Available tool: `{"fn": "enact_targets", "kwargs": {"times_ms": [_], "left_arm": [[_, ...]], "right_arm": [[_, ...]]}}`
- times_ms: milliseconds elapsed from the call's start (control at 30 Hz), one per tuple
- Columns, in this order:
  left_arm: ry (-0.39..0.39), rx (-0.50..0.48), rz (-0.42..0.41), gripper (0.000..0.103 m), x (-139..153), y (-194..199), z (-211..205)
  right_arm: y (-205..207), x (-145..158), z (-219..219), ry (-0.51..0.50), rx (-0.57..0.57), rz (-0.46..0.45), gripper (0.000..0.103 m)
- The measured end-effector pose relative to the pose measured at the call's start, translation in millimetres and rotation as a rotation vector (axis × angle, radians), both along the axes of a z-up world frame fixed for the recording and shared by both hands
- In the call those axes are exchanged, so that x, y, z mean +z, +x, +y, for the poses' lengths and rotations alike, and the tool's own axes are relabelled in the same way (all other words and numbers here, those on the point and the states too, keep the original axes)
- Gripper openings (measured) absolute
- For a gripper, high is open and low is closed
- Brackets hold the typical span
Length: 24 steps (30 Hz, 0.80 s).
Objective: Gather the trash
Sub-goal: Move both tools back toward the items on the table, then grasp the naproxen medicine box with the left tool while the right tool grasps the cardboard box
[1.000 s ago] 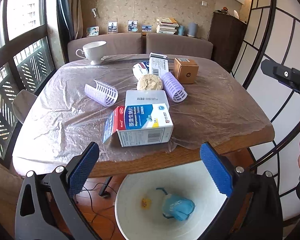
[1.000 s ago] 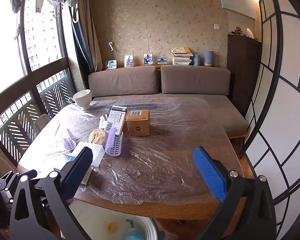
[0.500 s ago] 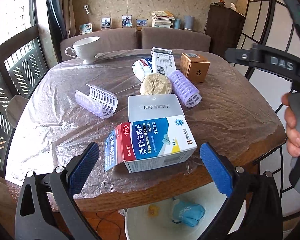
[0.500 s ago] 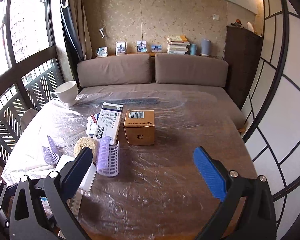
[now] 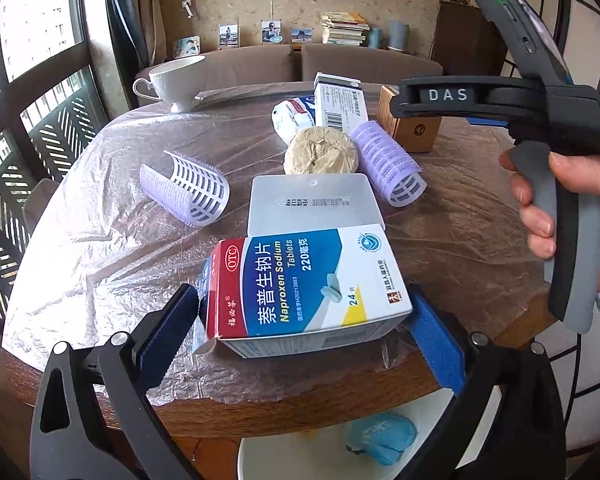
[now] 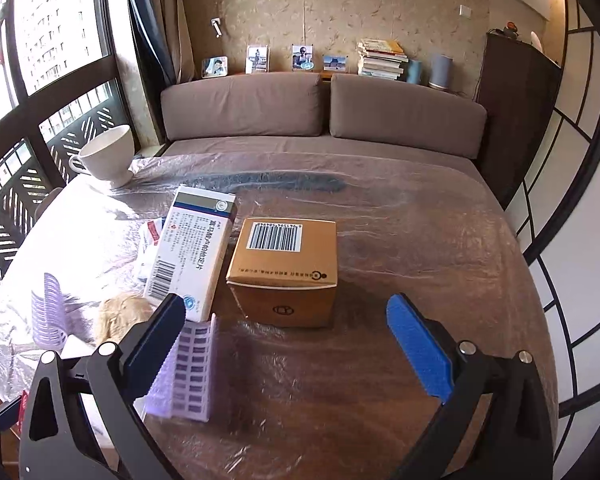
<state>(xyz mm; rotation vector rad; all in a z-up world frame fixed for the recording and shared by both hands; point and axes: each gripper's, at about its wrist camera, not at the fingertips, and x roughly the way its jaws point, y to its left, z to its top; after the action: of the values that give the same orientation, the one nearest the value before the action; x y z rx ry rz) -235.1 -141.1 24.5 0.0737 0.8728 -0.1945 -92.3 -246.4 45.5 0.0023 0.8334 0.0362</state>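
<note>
The table, covered in plastic film, carries nearly all the items; the task is judged to be at an early stage.

The bin stands on the floor below the near edge of the table. It holds a blue wad. No other contents can be confirmed in the visible part.

Items left on the table, largest first:
- Naproxen box, at the near edge, flap open toward the centre.
- White box, near the centre, propped on a white packet.
- Brown box, just beside the white box, toward the right edge.
- Cup, at the far left corner. It is probably not trash.
- Paper ball, between the white box and the Naproxen box flap.
- Two purple curlers: one touching the paper ball, one well apart toward the left edge.

Left gripper: released, jaws spread on either side of the Naproxen box, the pads at or very near its two ends. Squeeze not yet applied. This box is judged the current pick.

Right gripper: released and empty, jaws wide, above the table and aimed at the brown box, with a curler by its left jaw. A hand holds its handle.
</note>
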Motion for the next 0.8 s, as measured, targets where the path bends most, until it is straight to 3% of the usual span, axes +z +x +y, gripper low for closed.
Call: {"fn": "enact_targets", "kwargs": {"times_ms": [267, 600, 700, 800], "left_arm": [[0.027, 0.027, -0.004, 0.101, -6, 3, -3], [0.029, 0.025, 0.005, 0.091, -8, 7, -4], [0.035, 0.018, 0.003, 0.091, -7, 5, -6], [0.045, 0.01, -0.002, 0.087, -7, 3, -9]], "right_arm": [[23, -11, 1, -0.031, 0.019, 0.023, 0.098], [37, -18, 4, -0.065, 0.044, 0.035, 0.094], [39, -19, 5, -0.068, 0.048, 0.049, 0.085], [41, -21, 6, -0.061, 0.046, 0.058, 0.083]]}}
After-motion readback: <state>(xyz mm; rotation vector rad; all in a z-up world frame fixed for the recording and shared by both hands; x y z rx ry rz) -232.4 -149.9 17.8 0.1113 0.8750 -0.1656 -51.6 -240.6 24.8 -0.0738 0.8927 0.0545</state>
